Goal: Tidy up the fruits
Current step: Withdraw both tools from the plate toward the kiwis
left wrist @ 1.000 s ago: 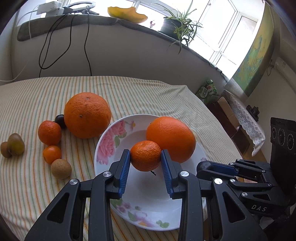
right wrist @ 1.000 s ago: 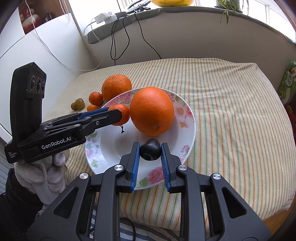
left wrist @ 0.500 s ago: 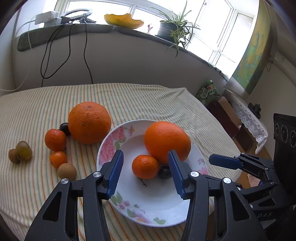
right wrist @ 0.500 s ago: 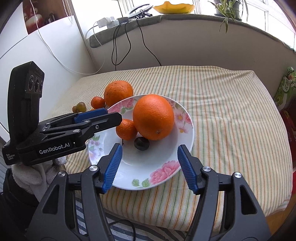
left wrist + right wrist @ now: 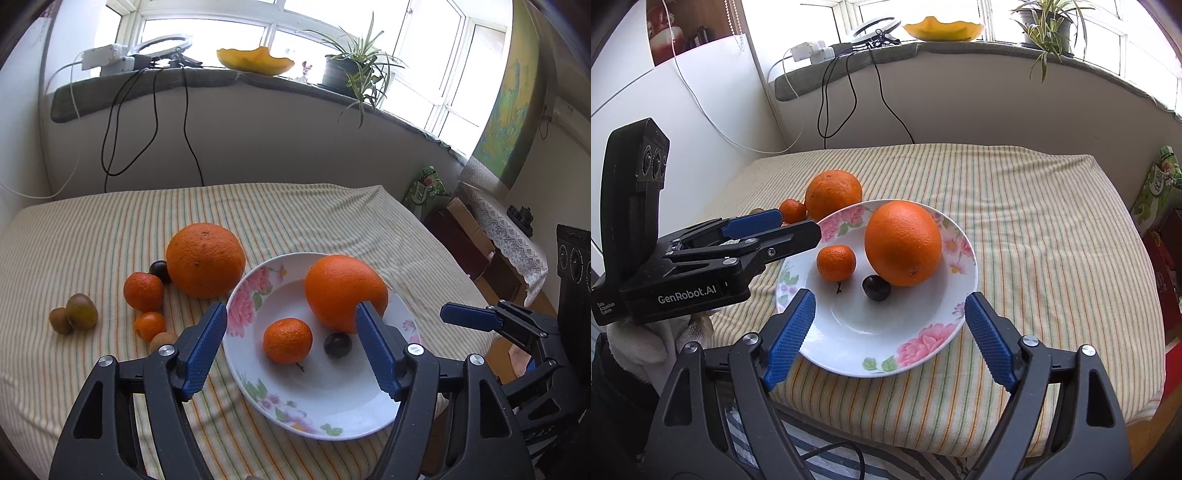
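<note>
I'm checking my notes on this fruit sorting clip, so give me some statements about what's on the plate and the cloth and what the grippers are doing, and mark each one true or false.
1. The flowered plate holds three fruits: a large orange, a small mandarin and a dark plum. True.
2. The left gripper is clamped on the mandarin. False: its fingers have just been opening and stand clear of it.
3. A second large orange lies on the striped cloth beside the plate. True.
4. The right gripper holds the plum. False: it has just been opening and is empty.
5. No fruit is left on the cloth. False: several remain.
</note>
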Demonstrator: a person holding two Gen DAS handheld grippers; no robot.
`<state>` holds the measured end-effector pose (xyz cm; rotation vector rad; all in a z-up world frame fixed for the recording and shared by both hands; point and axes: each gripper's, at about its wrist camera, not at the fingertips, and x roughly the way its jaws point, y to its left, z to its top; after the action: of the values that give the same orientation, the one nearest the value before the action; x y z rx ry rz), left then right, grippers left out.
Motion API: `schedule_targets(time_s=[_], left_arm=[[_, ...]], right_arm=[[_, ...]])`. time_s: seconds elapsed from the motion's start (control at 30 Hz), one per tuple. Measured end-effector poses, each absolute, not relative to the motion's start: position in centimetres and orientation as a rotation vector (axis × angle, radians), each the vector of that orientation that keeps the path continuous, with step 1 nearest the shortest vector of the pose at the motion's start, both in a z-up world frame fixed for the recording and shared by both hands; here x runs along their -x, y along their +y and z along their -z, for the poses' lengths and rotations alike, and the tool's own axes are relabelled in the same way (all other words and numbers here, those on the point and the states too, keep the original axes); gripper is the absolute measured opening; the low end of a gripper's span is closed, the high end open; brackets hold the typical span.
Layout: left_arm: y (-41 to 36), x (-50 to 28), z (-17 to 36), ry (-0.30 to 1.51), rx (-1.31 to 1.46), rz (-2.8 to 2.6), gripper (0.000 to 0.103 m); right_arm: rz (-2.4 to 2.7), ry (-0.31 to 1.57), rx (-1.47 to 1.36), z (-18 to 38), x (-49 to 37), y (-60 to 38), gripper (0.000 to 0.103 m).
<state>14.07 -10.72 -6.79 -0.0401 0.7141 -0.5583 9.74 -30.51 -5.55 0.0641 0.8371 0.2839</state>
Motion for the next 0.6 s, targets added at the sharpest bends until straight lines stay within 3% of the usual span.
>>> schedule_targets(time_s=[0.6], left_arm=[[-2.7, -13.9, 6.0, 0.668, 0.064, 0.444, 0.074]], right_arm=[[-0.373, 0.799, 0.007, 3.6, -11.0, -25.6, 0.087]])
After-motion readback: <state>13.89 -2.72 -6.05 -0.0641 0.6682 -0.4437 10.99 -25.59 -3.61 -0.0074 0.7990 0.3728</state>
